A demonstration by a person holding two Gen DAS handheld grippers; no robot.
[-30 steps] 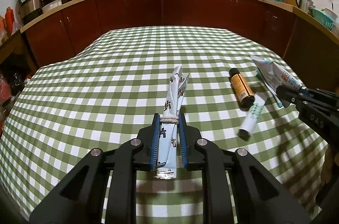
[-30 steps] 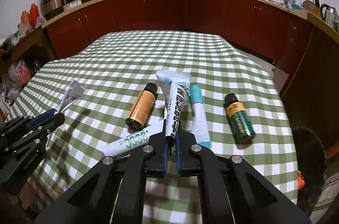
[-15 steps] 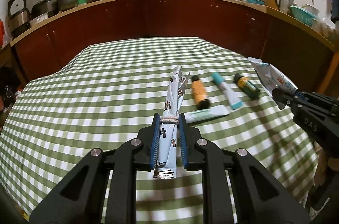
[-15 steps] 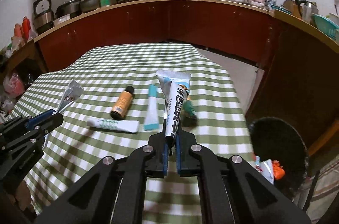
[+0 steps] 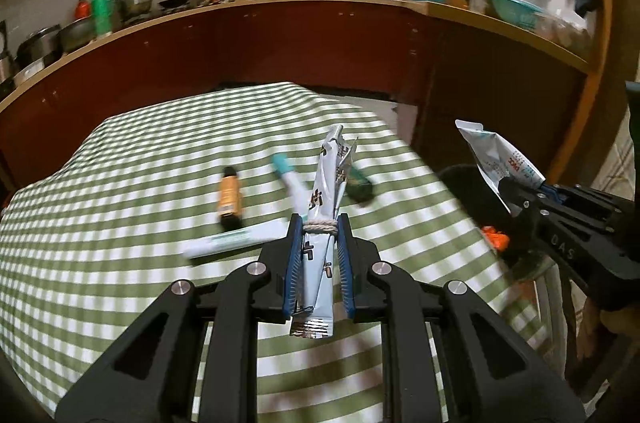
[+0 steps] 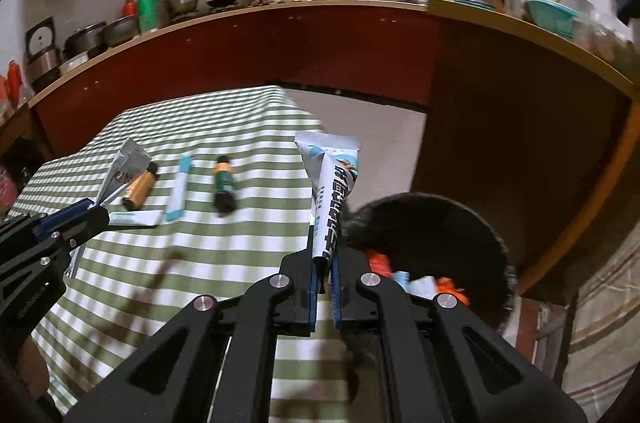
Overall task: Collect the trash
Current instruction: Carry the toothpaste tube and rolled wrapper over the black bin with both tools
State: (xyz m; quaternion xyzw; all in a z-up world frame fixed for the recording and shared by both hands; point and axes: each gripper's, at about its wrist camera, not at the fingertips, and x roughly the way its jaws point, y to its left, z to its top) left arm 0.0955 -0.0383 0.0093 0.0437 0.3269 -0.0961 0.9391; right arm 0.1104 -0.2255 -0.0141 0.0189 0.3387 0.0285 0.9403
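Observation:
My left gripper (image 5: 319,227) is shut on a rolled silver-blue wrapper (image 5: 326,191) tied with string, held above the green checked table (image 5: 120,223). My right gripper (image 6: 324,247) is shut on a white and blue squeezed tube (image 6: 332,183), held at the table's right edge beside a black trash bin (image 6: 432,231) that holds orange and white scraps. The right gripper with its tube also shows in the left wrist view (image 5: 520,195), and the left gripper in the right wrist view (image 6: 80,215).
On the table lie an orange bottle (image 5: 230,197), a white tube (image 5: 232,242), a teal-capped tube (image 5: 289,177) and a dark green bottle (image 6: 224,183). Dark red cabinets (image 5: 280,43) with a cluttered counter ring the room. Bare floor (image 6: 368,127) lies beyond the table.
Both grippers have swung right with their trash. The table items have slid left in view and the black bin has come close under the right gripper.

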